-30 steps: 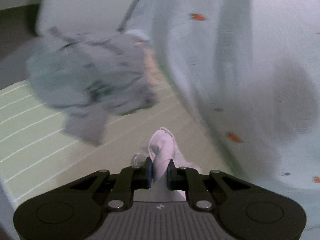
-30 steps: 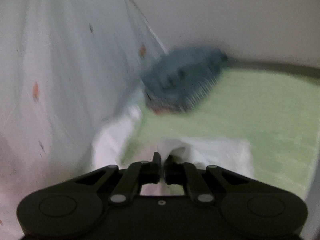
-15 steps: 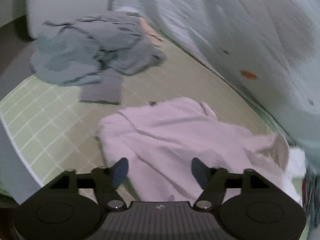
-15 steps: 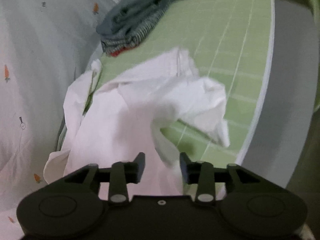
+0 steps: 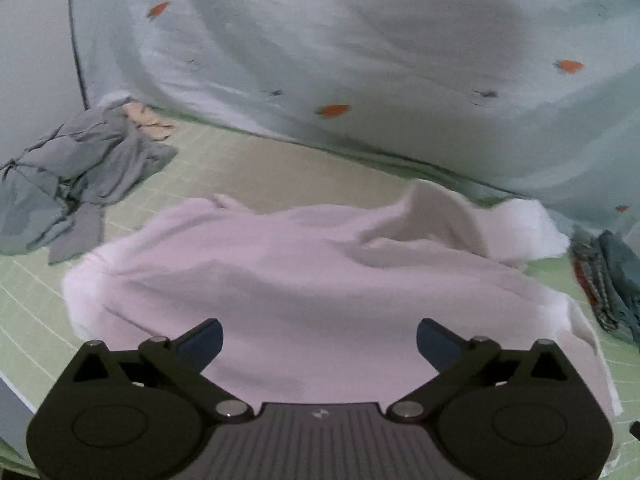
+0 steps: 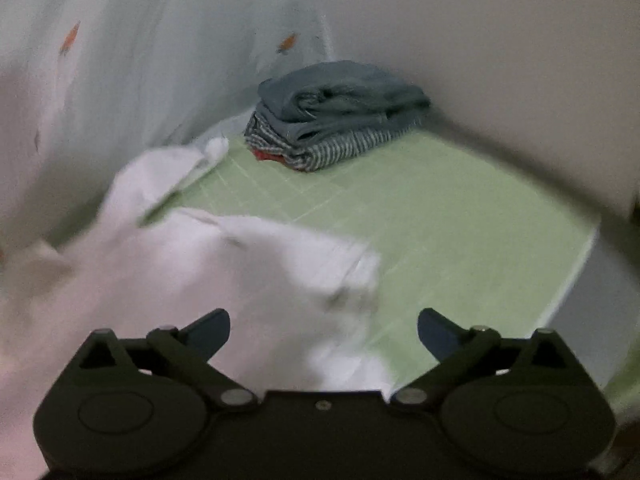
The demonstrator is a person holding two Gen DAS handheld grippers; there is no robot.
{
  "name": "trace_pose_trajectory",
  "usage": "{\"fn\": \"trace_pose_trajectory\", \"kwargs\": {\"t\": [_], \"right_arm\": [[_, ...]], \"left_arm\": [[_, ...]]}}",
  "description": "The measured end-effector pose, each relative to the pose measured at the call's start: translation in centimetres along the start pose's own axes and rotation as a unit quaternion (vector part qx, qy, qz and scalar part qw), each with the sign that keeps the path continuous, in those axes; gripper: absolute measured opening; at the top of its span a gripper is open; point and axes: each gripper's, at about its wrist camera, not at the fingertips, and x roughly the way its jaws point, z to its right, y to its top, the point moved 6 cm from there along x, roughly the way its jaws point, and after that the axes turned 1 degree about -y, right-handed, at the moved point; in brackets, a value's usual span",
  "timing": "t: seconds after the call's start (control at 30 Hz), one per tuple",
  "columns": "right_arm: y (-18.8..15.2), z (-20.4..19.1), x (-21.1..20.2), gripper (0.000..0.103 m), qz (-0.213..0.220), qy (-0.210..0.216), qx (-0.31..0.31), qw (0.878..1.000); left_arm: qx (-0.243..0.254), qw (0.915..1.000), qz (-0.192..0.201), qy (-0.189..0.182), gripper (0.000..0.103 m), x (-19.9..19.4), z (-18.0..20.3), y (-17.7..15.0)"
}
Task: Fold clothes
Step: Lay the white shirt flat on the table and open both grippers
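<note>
A white garment point(image 5: 320, 280) lies crumpled and spread on the green gridded mat point(image 5: 288, 172). My left gripper point(image 5: 319, 340) hovers over its near edge, wide open, nothing between its fingers. In the right wrist view the same white garment point(image 6: 192, 272) fills the lower left, blurred. My right gripper point(image 6: 323, 330) is wide open above the garment's right edge, holding nothing.
A heap of unfolded grey clothes point(image 5: 80, 172) lies at the mat's far left. A folded stack of blue and striped clothes point(image 6: 336, 116) sits in the far corner, also seen as a stack point(image 5: 608, 280) at right. A pale curtain with orange carrots point(image 5: 360, 60) hangs behind. The mat's edge point(image 6: 576, 268) drops off at right.
Both grippers were shut on the white garment a second ago; they let go and opened wide. The garment has dropped onto the mat and spread out. Both cameras swung.
</note>
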Motion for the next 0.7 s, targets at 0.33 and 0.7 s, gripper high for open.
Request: {"fn": "trace_pose_trajectory", "kwargs": {"t": [0.33,0.7], "right_arm": [[1.1,1.8,6.9,0.101,-0.018,0.03,-0.229,0.973],[6.0,2.8,11.6,0.047,0.022,0.067,-0.248,0.966]], "left_arm": [[0.0,0.9998,-0.021,0.007,0.102,-1.8,11.2,-4.8],[0.011,0.9985,-0.026,0.047,0.102,-2.5,14.5,-5.8]]}}
